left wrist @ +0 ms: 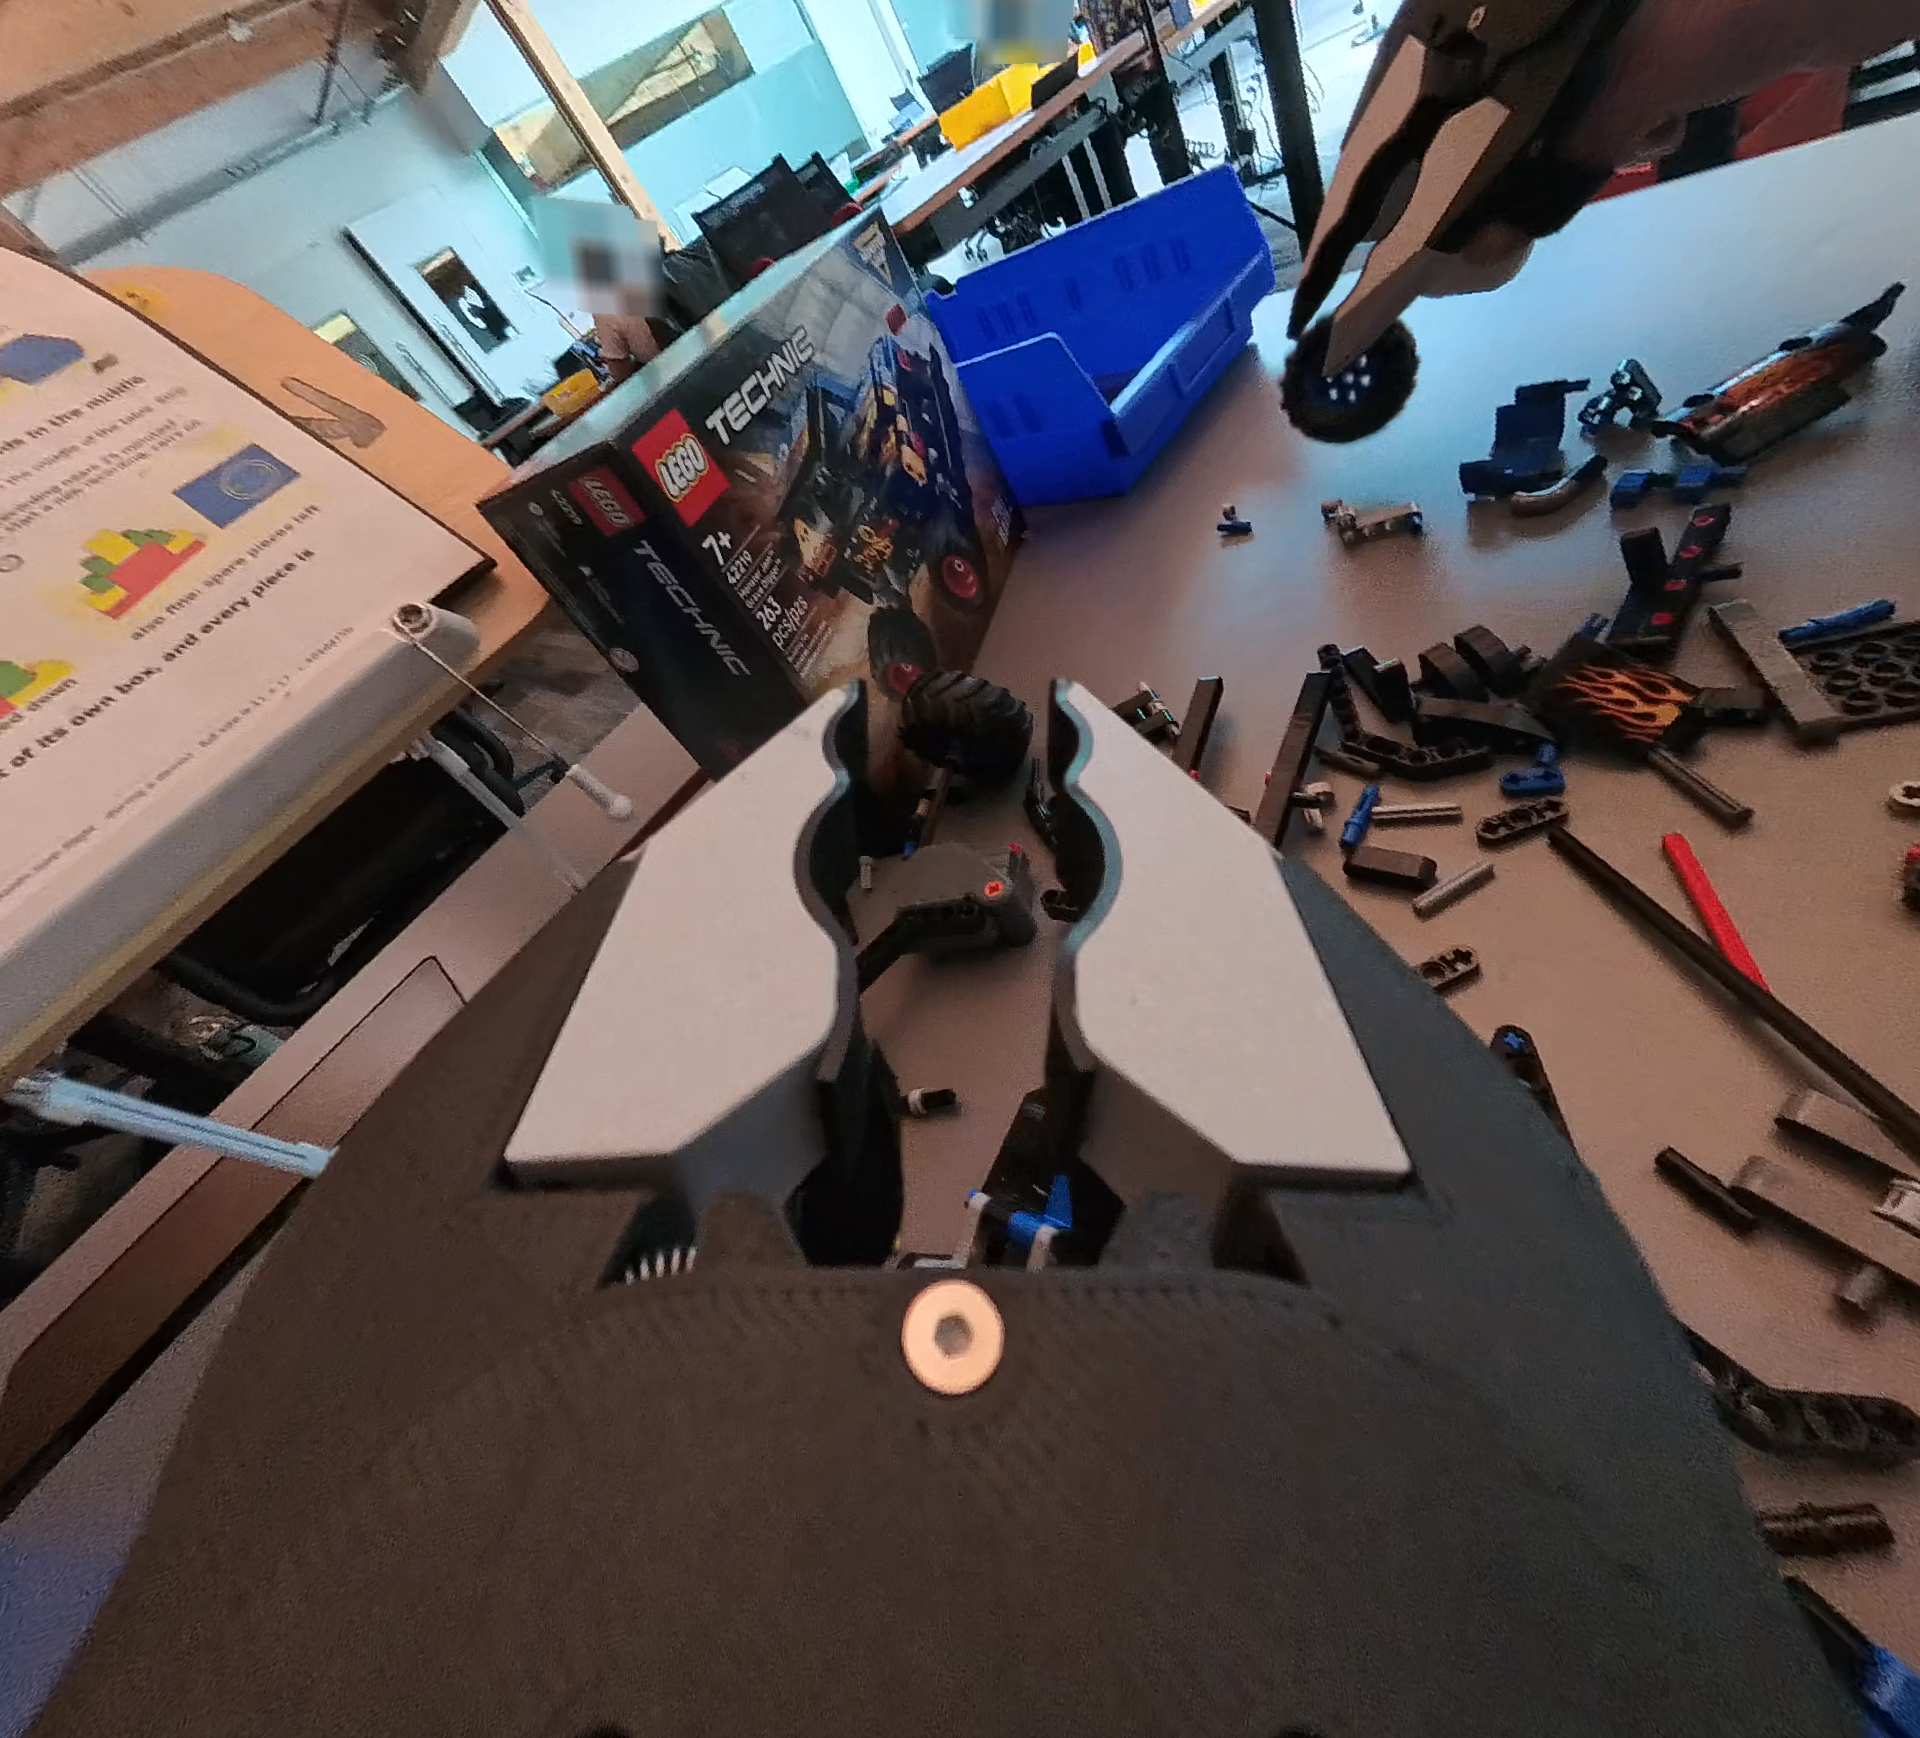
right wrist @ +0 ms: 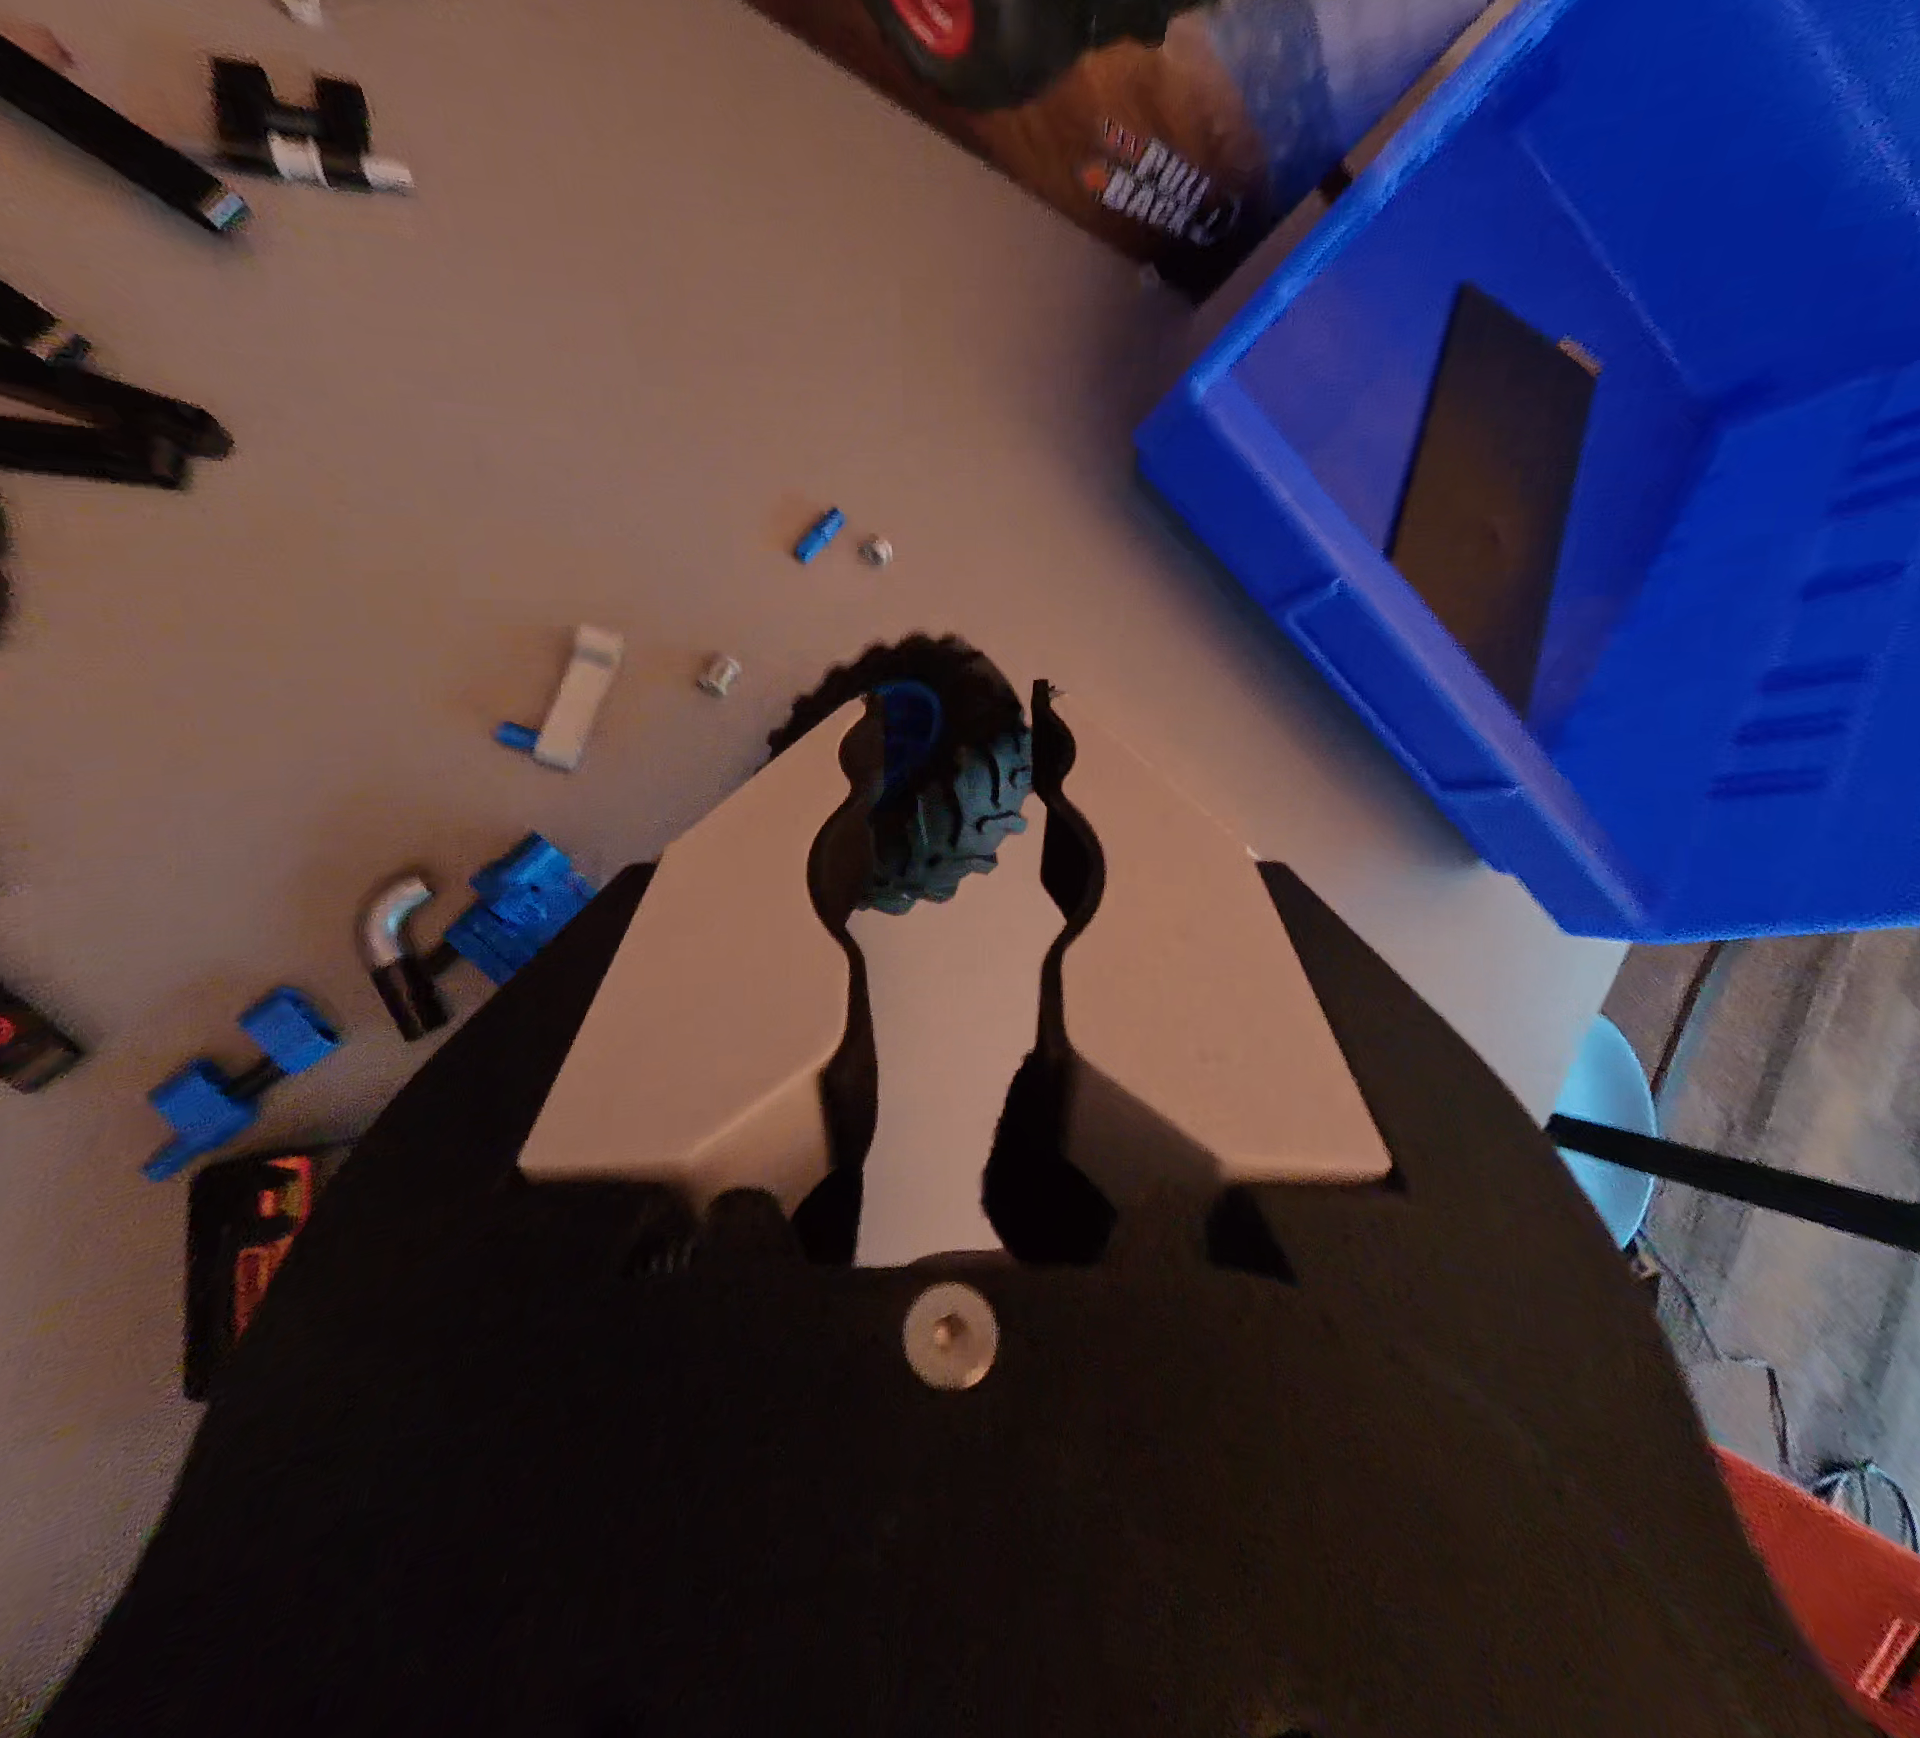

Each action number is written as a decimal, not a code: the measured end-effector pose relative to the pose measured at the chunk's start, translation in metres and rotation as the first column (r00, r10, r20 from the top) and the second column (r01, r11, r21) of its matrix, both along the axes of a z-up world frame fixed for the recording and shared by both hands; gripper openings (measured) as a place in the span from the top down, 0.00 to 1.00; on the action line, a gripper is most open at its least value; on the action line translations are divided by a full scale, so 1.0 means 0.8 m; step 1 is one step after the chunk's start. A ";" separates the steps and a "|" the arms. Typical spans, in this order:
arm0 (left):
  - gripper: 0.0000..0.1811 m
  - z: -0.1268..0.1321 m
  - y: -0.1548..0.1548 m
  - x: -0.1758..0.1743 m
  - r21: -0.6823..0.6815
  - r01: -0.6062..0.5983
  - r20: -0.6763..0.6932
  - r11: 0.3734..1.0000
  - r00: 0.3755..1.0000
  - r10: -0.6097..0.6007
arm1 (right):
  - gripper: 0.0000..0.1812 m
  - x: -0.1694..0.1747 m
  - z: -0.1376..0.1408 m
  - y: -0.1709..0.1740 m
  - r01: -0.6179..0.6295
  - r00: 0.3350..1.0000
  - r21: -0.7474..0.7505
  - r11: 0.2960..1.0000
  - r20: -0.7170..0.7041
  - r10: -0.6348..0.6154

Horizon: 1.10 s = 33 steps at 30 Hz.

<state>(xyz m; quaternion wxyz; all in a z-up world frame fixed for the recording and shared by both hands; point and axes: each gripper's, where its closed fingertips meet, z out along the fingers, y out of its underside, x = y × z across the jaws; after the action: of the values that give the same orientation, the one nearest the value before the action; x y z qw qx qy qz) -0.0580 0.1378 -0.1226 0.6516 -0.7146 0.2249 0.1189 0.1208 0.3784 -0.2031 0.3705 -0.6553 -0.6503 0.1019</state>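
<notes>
My left gripper (left wrist: 956, 722) hovers low over the table (left wrist: 1195, 608), jaws partly apart. A black tyre (left wrist: 966, 720) on an axle stands between its fingertips, with a slim gap to each pad. The axle runs back to a dark grey block (left wrist: 951, 904) that shows through the gap between the fingers. My right gripper (right wrist: 951, 722) is shut on a black tyre with a blue rim (right wrist: 956, 805) and holds it above the table (right wrist: 623, 338). The left wrist view shows this gripper (left wrist: 1325, 348) at the upper right, pinching that wheel (left wrist: 1349, 384) in the air.
A blue bin (left wrist: 1122, 358) stands behind, also on the right in the right wrist view (right wrist: 1558, 753). The set's box (left wrist: 790, 525) stands upright left of it. Several loose black, blue and grey parts (left wrist: 1455, 732) litter the table. A printed sheet on a stand (left wrist: 156, 545) is at the left.
</notes>
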 end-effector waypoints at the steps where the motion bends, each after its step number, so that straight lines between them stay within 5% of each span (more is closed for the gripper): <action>1: 0.83 -0.002 0.001 0.001 -0.005 0.001 -0.006 1.000 1.000 -0.001 | 0.86 0.005 -0.010 0.005 0.008 1.000 -0.016 1.000 0.026 -0.007; 7: 0.84 -0.014 0.005 0.003 -0.047 -0.005 -0.042 0.999 0.999 0.003 | 0.85 0.014 -0.033 0.000 -0.009 0.997 -0.116 0.993 0.075 0.018; 14: 0.79 -0.006 0.005 -0.014 -0.029 -0.052 -0.019 0.998 0.998 0.052 | 0.74 0.002 0.017 -0.018 -0.048 0.999 -0.119 0.992 -0.011 0.047; 20: 0.79 -0.006 0.009 -0.034 -0.042 -0.077 0.071 0.996 0.994 0.080 | 0.70 -0.119 0.051 -0.105 -0.220 0.972 -0.153 0.963 -0.122 0.203; 26: 0.79 -0.015 0.004 -0.045 -0.060 -0.112 0.059 0.992 0.992 0.116 | 0.67 -0.249 -0.009 -0.117 -0.176 0.984 -0.215 0.960 -0.077 0.163; 29: 0.80 -0.016 0.002 -0.047 -0.064 -0.109 0.078 0.992 0.990 0.114 | 0.72 -0.277 -0.044 -0.113 -0.158 0.987 -0.214 0.964 -0.025 0.156; 33: 0.79 -0.020 0.004 -0.051 -0.084 -0.109 0.095 0.991 0.989 0.117 | 0.76 -0.277 -0.042 -0.110 -0.157 0.987 -0.236 0.959 -0.071 0.144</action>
<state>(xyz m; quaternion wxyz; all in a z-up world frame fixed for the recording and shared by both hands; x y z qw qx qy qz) -0.0991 0.1408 -0.1388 0.6257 -0.7562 0.1560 0.1111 -0.1008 0.2907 -0.2368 0.2965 -0.6410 -0.6710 0.2257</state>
